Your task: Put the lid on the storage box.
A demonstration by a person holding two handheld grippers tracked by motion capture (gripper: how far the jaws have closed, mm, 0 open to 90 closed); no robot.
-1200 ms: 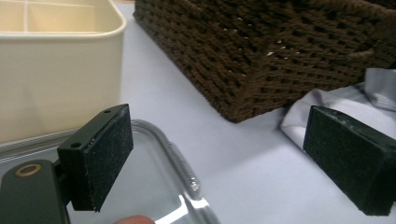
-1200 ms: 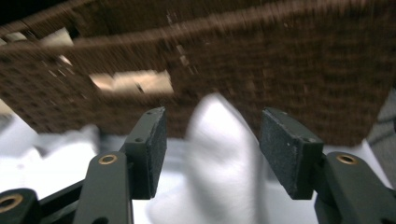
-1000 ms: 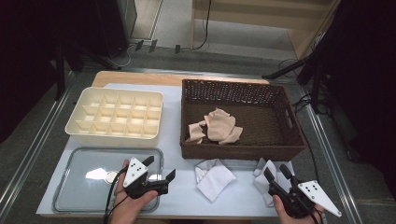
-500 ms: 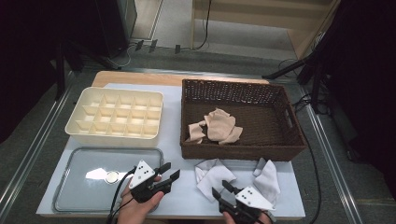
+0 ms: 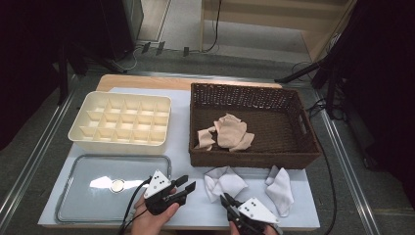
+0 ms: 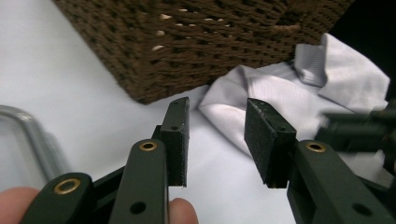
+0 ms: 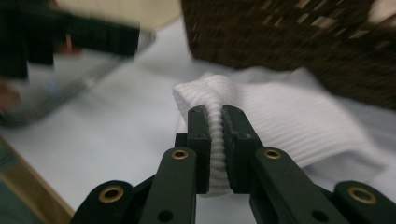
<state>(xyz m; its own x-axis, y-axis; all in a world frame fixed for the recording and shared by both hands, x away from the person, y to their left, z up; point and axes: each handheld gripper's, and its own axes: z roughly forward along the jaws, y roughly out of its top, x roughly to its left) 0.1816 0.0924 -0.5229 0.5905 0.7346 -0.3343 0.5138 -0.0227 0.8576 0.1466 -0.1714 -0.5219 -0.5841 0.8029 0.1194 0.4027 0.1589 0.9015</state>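
Note:
A crumpled white sock (image 5: 225, 180) lies on the white table in front of the basket. My right gripper (image 5: 224, 199) reaches it from the near edge; its jaws have just been closing. In the right gripper view the right gripper (image 7: 216, 116) is shut on a raised ribbed fold of the sock (image 7: 280, 126). My left gripper (image 5: 186, 183) sits just left of the sock, pointing at it. Its jaws have just been closing too, but in the left gripper view the left gripper (image 6: 217, 116) still shows a gap with nothing in it, the sock (image 6: 243, 88) lying just beyond.
A second white sock (image 5: 280, 187) lies to the right. The brown wicker basket (image 5: 244, 161) behind holds beige socks (image 5: 230, 131). At back left is a cream compartment box (image 5: 120, 142). A metal tray (image 5: 132, 181) with a small round piece (image 5: 117, 185) lies at front left.
My right gripper has moved left from the right-hand sock to the middle sock and shut on a fold of it. The left gripper's jaws have narrowed; the hand stayed put.

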